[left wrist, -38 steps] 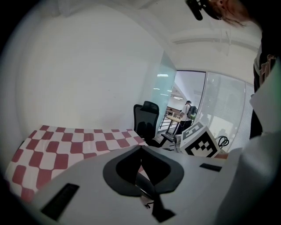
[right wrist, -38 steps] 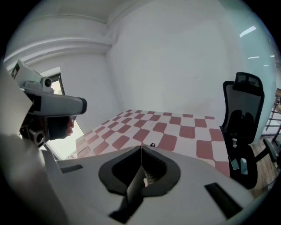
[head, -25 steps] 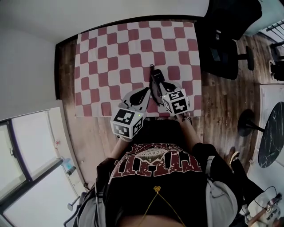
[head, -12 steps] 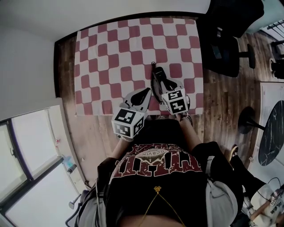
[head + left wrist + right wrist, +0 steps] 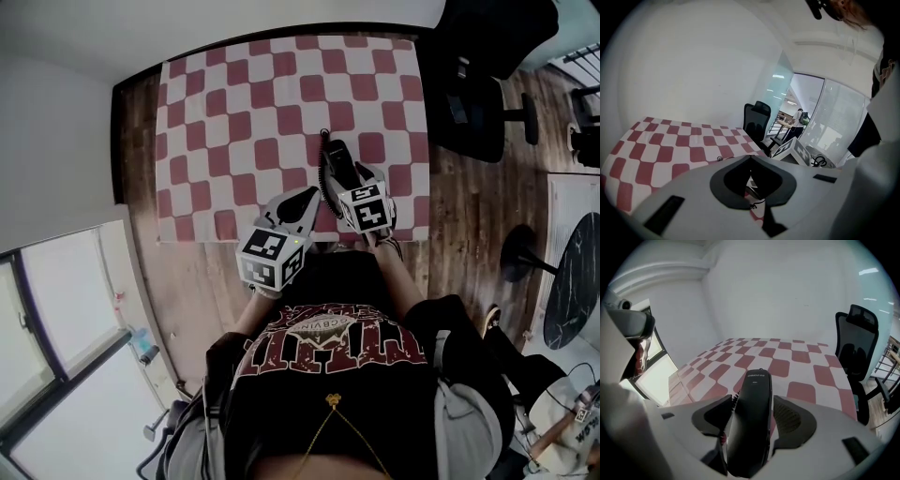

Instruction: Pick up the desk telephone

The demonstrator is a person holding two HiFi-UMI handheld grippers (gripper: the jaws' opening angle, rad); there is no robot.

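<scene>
Telephone handset (image 5: 751, 427) between right gripper (image 5: 753, 401) jaws, just opened, on table (image 5: 806, 357)

The telephone (image 5: 334, 157) seems mostly hidden beneath the right tongs (image 5: 346, 175).

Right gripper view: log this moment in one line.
right tongs: just opened, astride handset, not gripping | left tongs: shut, empty | stage: pre-grasp
</scene>
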